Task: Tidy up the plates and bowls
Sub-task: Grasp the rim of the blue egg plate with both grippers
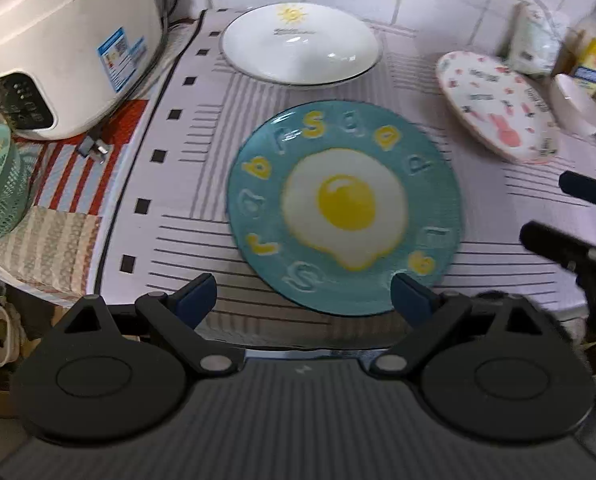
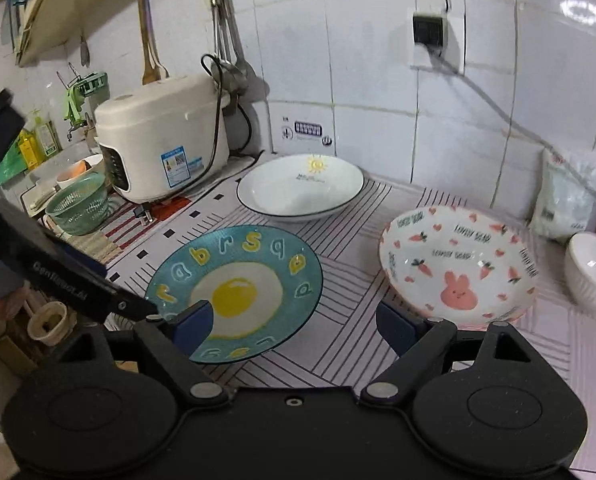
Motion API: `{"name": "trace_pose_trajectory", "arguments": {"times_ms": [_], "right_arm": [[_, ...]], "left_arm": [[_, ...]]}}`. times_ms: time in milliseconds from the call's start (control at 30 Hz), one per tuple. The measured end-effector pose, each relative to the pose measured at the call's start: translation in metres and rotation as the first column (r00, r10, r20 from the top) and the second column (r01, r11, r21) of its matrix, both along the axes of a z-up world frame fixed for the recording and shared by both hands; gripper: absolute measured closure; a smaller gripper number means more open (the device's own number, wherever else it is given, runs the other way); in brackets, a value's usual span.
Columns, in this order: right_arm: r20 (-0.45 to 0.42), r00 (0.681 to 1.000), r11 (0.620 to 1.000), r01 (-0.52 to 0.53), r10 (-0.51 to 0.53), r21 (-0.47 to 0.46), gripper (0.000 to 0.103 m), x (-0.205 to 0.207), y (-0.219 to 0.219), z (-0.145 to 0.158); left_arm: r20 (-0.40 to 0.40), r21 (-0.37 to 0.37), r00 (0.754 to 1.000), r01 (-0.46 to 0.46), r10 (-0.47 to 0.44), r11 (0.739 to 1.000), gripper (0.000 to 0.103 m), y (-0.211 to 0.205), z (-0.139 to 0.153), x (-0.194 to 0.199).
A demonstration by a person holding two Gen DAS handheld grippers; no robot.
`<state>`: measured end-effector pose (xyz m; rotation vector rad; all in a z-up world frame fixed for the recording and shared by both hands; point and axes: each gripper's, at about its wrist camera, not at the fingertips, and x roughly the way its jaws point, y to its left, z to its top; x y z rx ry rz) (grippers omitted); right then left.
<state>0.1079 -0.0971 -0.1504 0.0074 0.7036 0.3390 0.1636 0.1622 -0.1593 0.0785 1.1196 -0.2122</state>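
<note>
Left wrist view: we hold our left claw (image 1: 304, 294) wide open over the egg plate (image 1: 344, 206) (nothing gripped). Our right claw (image 2: 295, 326) gapes empty near the bunny bowl (image 2: 458, 264).

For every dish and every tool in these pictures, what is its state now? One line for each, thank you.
Teal egg plate: flat on the mat, empty, not gripped.
White sun bowl: upright, empty, near the wall.
Bunny bowl: tilted, empty.
Small white bowl: upright, at the right edge.
Rice cooker: lid closed.
Left tool: open, holds nothing.
Right tool: open, holds nothing.
</note>
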Motion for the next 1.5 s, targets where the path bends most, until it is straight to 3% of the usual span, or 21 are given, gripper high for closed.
{"name": "trace_pose_trajectory", "arguments": {"times_ms": [367, 433, 467, 567, 733, 1067, 1133, 1200, 1500], "right_arm": [[-0.157, 0.987, 0.983, -0.007, 0.037, 0.183, 0.023, 0.052, -0.003, -0.046], [-0.182, 0.982, 0.978, -0.010, 0.049, 0.209, 0.024, 0.058, -0.001, -0.053], [-0.191, 0.980, 0.977, -0.014, 0.056, 0.215, 0.025, 0.060, 0.001, -0.057], [-0.217, 0.976, 0.979, 0.011, 0.034, 0.204, 0.025, 0.064, 0.004, -0.067], [-0.261, 0.965, 0.964, 0.051, 0.020, 0.261, 0.025, 0.070, -0.001, -0.081], [-0.285, 0.958, 0.947, 0.069, 0.024, 0.313, 0.056, 0.083, -0.005, -0.091], [-0.289, 0.957, 0.951, 0.079, 0.012, 0.300, 0.066, 0.086, -0.004, -0.091], [-0.295, 0.955, 0.957, 0.080, 0.006, 0.280, 0.085, 0.089, -0.002, -0.091], [-0.300, 0.954, 0.940, 0.093, 0.011, 0.329, 0.086, 0.089, -0.008, -0.096]], "left_arm": [[-0.035, 0.045, 0.999, -0.014, 0.016, 0.999, 0.018, 0.008, -0.034, 0.019], [-0.044, 0.043, 0.999, -0.013, 0.015, 0.999, 0.026, 0.006, -0.038, 0.021], [-0.051, 0.039, 0.999, -0.005, 0.007, 0.999, 0.037, 0.006, -0.040, 0.023], [-0.059, 0.017, 0.998, 0.005, -0.004, 1.000, 0.047, 0.004, -0.042, 0.026], [-0.068, -0.002, 0.998, 0.014, -0.014, 1.000, 0.061, 0.002, -0.044, 0.031], [-0.090, -0.077, 0.996, -0.033, 0.026, 0.996, 0.064, 0.017, -0.053, 0.042], [-0.096, -0.094, 0.995, -0.049, 0.040, 0.994, 0.064, 0.018, -0.055, 0.044], [-0.101, -0.113, 0.994, -0.063, 0.052, 0.992, 0.063, 0.021, -0.056, 0.046], [-0.042, -0.108, 0.995, -0.092, 0.088, 0.990, 0.062, 0.016, -0.057, 0.036]]}}
